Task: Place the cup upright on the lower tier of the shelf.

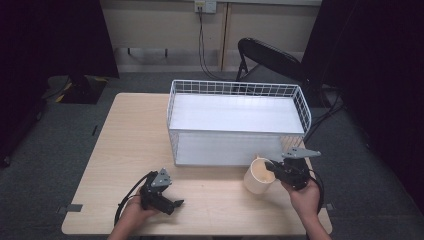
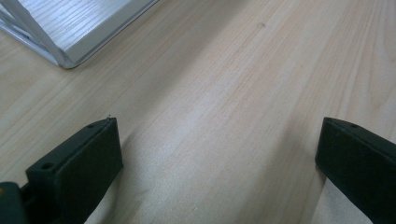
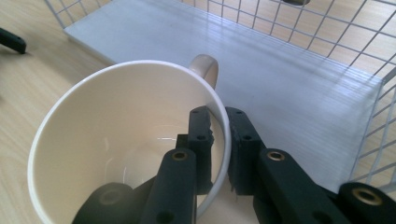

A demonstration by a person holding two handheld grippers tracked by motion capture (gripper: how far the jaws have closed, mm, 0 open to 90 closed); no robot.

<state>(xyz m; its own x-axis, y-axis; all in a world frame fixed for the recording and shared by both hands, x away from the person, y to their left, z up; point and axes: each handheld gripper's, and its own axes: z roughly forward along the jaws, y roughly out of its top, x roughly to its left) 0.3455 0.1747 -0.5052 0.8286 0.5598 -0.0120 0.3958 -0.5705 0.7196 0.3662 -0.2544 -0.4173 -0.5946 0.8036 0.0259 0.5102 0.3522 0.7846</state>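
A cream mug (image 1: 257,176) hangs tilted in front of the white wire basket (image 1: 235,87), its mouth turned toward the person. My right gripper (image 1: 272,168) is shut on the mug's rim. In the right gripper view one jaw sits inside the mug (image 3: 116,135) and the other outside, with the wall pinched between them at my right gripper (image 3: 220,128); the handle points toward the basket (image 3: 289,79). My left gripper (image 1: 176,204) rests low over the table near the front edge, jaws wide apart. The left gripper view shows my left gripper (image 2: 219,149) open over bare wood.
The wire basket has a white board floor and stands at the middle back of the wooden table (image 1: 130,145). Its front corner (image 2: 65,51) shows ahead of the left gripper. A black folding chair (image 1: 270,55) stands behind the table on the grey floor.
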